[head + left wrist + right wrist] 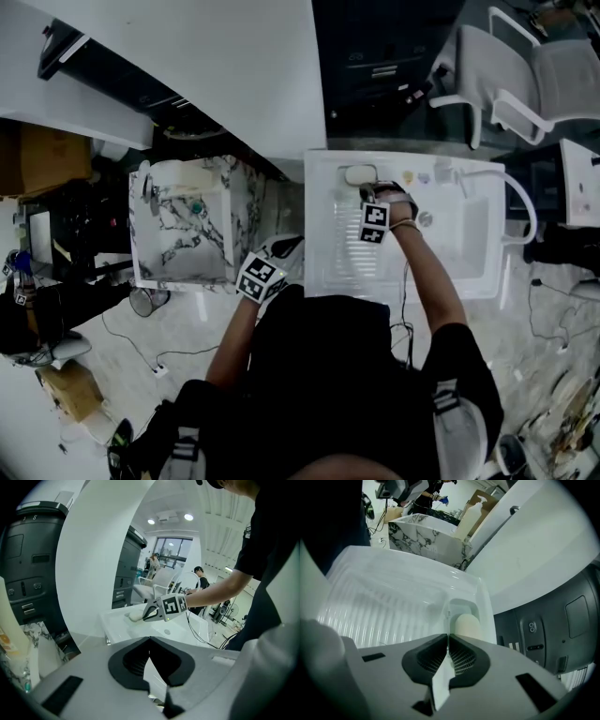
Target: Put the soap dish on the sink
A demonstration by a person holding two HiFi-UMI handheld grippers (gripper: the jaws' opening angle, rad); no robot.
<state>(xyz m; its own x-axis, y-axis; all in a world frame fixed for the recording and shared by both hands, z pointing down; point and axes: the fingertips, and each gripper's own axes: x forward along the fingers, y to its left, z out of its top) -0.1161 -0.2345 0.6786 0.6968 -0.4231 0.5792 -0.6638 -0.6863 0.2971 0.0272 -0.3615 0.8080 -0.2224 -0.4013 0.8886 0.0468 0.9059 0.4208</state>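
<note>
Since soap dish already sits on sink back corner, we judge: withdraw right tongs straight, clenched empty, no nudging; left tongs clenched empty, beside sink.

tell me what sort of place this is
Probably an office or lab with a mock washroom setup, not a real bathroom: a white sink stands near office chairs, a copier and loose floor cables.

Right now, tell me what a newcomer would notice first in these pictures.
The white sink fills the middle, with a soap dish holding a pale soap bar on its back-left corner, the right gripper pinching its rim. The left gripper, shut and empty, hangs by a marble-patterned box on the left.
</note>
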